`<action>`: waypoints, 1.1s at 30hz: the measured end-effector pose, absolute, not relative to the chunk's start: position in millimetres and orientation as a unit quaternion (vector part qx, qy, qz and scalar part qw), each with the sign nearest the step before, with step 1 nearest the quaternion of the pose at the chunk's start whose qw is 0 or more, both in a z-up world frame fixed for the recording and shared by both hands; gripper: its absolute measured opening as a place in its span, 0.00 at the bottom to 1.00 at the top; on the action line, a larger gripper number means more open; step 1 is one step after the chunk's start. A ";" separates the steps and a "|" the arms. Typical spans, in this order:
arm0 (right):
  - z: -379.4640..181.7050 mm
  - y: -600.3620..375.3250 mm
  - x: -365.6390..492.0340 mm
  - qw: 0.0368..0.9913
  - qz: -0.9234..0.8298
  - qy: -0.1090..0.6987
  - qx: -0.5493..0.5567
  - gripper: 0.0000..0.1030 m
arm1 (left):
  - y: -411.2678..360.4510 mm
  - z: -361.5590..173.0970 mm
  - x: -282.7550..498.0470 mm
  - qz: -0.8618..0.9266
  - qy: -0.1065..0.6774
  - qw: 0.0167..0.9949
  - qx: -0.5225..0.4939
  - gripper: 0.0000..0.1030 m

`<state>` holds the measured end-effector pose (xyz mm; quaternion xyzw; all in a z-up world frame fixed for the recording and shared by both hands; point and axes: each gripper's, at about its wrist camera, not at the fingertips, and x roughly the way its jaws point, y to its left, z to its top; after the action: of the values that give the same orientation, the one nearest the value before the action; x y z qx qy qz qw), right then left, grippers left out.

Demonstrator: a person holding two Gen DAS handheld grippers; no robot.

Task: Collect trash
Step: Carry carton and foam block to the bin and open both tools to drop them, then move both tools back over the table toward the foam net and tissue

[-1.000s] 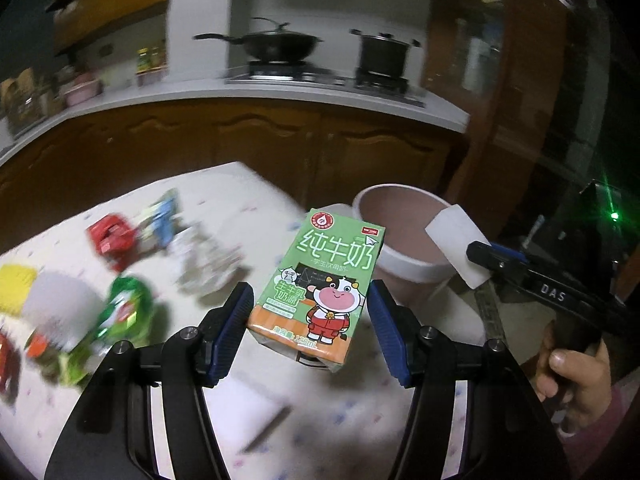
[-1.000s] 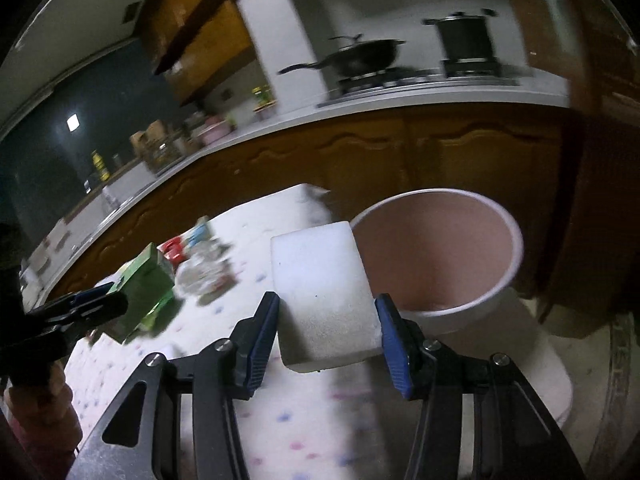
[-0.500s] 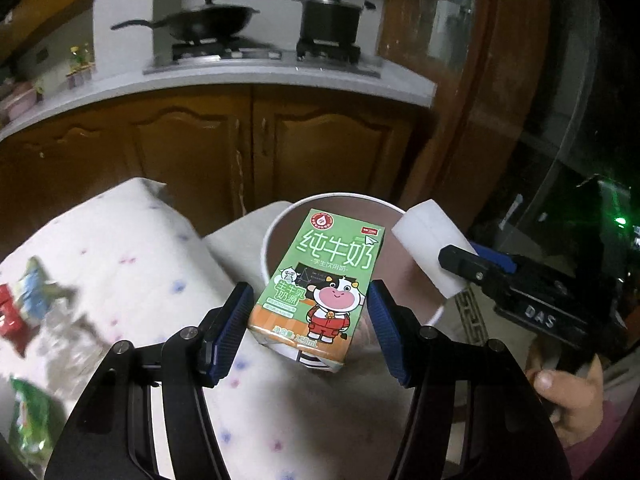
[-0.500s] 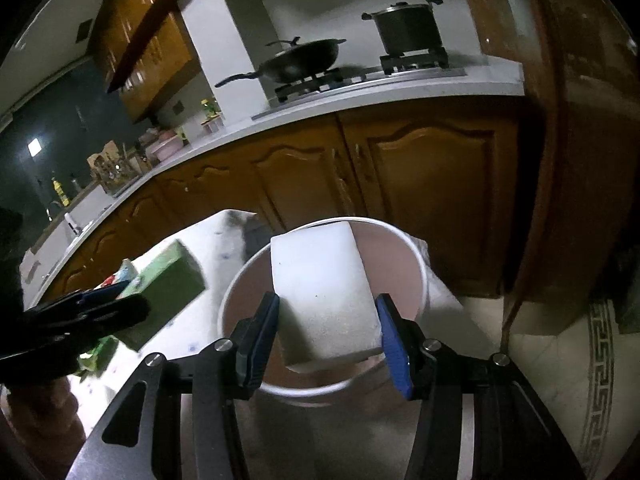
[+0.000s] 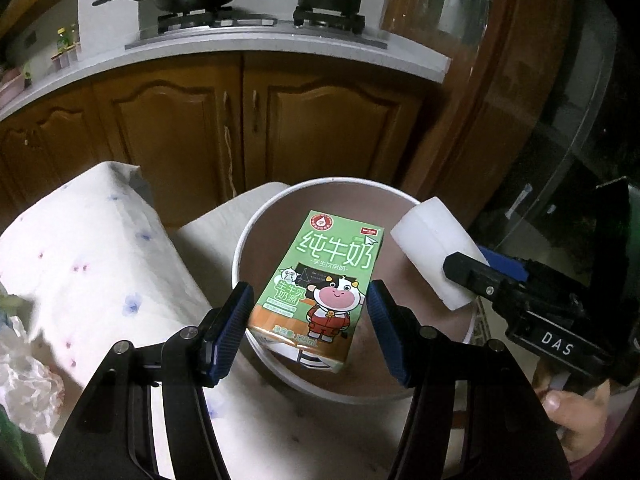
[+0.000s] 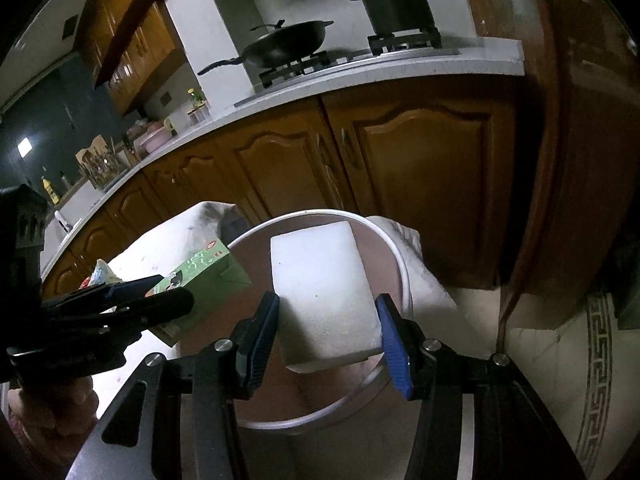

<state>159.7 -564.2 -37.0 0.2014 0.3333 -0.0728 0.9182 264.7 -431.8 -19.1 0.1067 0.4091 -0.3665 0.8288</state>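
The green milk carton [image 5: 320, 292] hung between the left gripper [image 5: 308, 320] jaws, which stood slightly apart from its sides, so it looked just let go. Its long axis ran forward along the fingers, directly over the open bucket [image 5: 256, 232]. The white foam block [image 6: 324, 296] sat likewise in the right gripper [image 6: 326, 334], jaws parted, above the same bucket. Both pieces lay straight above the mouth. More wrappers [image 5: 28, 384] waited on the bench [image 5: 100, 264] to the left.

Materials over the bin

Glossy printed paper milk carton [image 5: 320, 288]; matt, grainy white foam block [image 6: 324, 292]; smooth plastic bucket [image 5: 256, 232]; flowered cloth [image 5: 88, 248]; varnished wood cabinets [image 5: 248, 128].
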 end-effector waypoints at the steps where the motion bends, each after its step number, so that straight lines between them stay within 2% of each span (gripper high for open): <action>1: -38.6 -566.0 160.6 0.917 -0.072 0.334 0.204 0.49 | -432.7 -21.0 265.1 -0.366 0.410 0.828 0.108 0.57; 9: -42.8 -570.3 163.1 0.912 -0.074 0.342 0.214 0.54 | -432.5 -27.8 271.2 -0.365 0.422 0.824 0.099 0.57; 11: -41.2 -571.8 160.8 0.912 -0.076 0.338 0.217 0.54 | -430.6 -26.0 270.0 -0.367 0.418 0.825 0.098 0.57; 13: -38.8 -572.5 159.8 0.913 -0.077 0.334 0.221 0.60 | -427.6 -22.0 267.2 -0.368 0.413 0.827 0.096 0.57; 23: -21.4 -560.1 152.4 0.921 -0.078 0.314 0.216 0.64 | -389.5 -2.0 257.5 -0.355 0.399 0.842 0.071 0.58; 25: -16.7 -554.7 149.9 0.923 -0.077 0.309 0.215 0.71 | -376.7 0.6 255.3 -0.346 0.399 0.847 0.064 0.58; 29: -7.7 -543.2 144.8 0.926 -0.066 0.299 0.220 0.78 | -345.6 7.4 248.3 -0.331 0.393 0.856 0.047 0.58; 31: -3.4 -536.3 142.4 0.927 -0.058 0.296 0.223 0.85 | -329.9 11.7 244.3 -0.321 0.389 0.863 0.041 0.58; 33: 1.0 -526.2 138.4 0.929 -0.050 0.288 0.226 0.87 | -311.8 15.5 239.7 -0.308 0.386 0.869 0.034 0.59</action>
<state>138.4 -526.2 1.0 0.2256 0.2879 -0.0496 0.9294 239.7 -311.8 15.5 0.0344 0.3858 -0.3085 0.8688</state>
